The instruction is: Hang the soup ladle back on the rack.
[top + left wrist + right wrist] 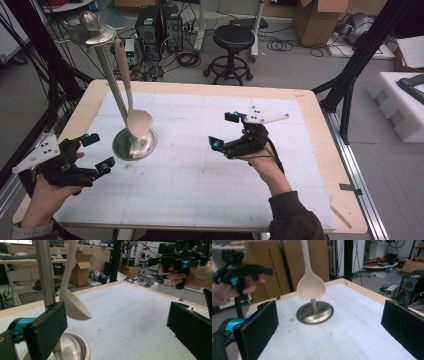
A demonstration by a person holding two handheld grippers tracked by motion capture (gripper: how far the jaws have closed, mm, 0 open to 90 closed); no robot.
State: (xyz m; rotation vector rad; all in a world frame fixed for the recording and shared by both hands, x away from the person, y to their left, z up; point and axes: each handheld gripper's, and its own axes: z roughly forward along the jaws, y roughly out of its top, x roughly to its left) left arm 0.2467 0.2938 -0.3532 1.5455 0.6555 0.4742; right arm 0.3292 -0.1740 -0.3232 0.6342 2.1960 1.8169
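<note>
A steel stand rises from a round base [134,145] on the white mat, its pole [107,80] leaning up to a top disc [92,32]. A beige spoon [139,122] hangs from it, its bowl just above the base and slightly blurred. The left gripper [97,151] is open, left of the base, holding nothing. The right gripper [223,130] is open over the mat's middle right, also holding nothing. In the left gripper view the spoon [75,306] and pole [46,272] stand close behind the left jaw. In the right gripper view the spoon [310,286] hangs over the base [315,312].
The white gridded mat [200,165] covers a wooden table [320,150]. Beyond the far edge stand a black stool [233,37] and computer towers [159,25]. A cardboard box [320,20] and white foam blocks [400,100] lie to the right.
</note>
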